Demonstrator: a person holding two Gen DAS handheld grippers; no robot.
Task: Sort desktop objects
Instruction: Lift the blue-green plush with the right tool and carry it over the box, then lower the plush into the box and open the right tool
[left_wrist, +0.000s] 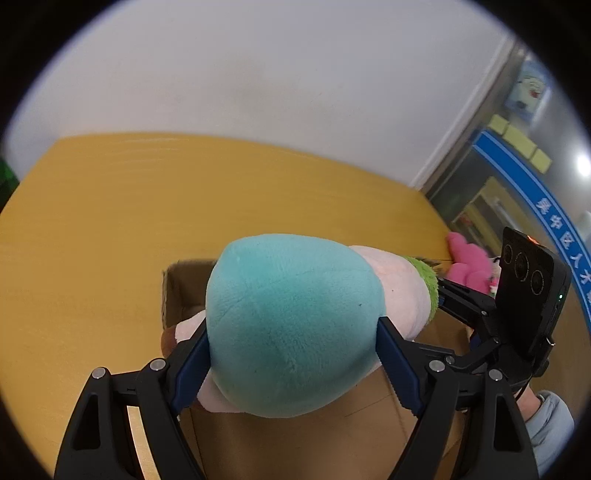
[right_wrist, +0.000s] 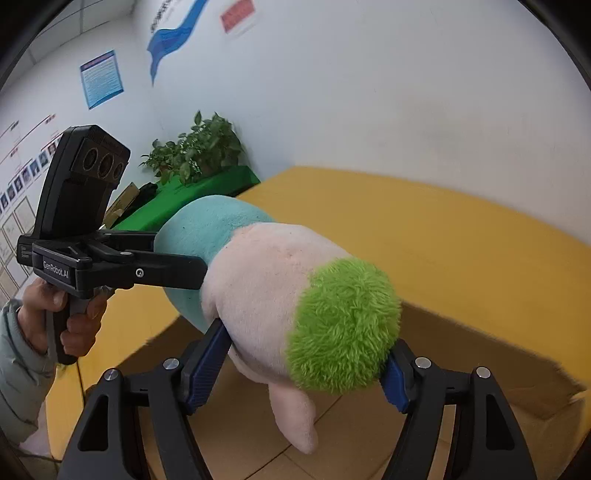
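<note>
Both grippers hold one long plush toy (left_wrist: 291, 317) above an open cardboard box (left_wrist: 177, 288). My left gripper (left_wrist: 291, 354) is shut on its teal end. My right gripper (right_wrist: 306, 365) is shut on the other end, pale pink with a green fuzzy tuft (right_wrist: 343, 325). In the right wrist view the plush toy (right_wrist: 266, 280) hangs level over the cardboard box (right_wrist: 480, 354), with a pink limb dangling into it. The left gripper (right_wrist: 199, 273) shows at the left of that view, and the right gripper's body (left_wrist: 476, 306) shows at the right of the left wrist view.
The box sits on a yellow table (left_wrist: 147, 206) that meets a white wall. A bright pink plush (left_wrist: 469, 266) lies by the table's right edge. A potted plant (right_wrist: 195, 147) on a green surface stands at the back left corner.
</note>
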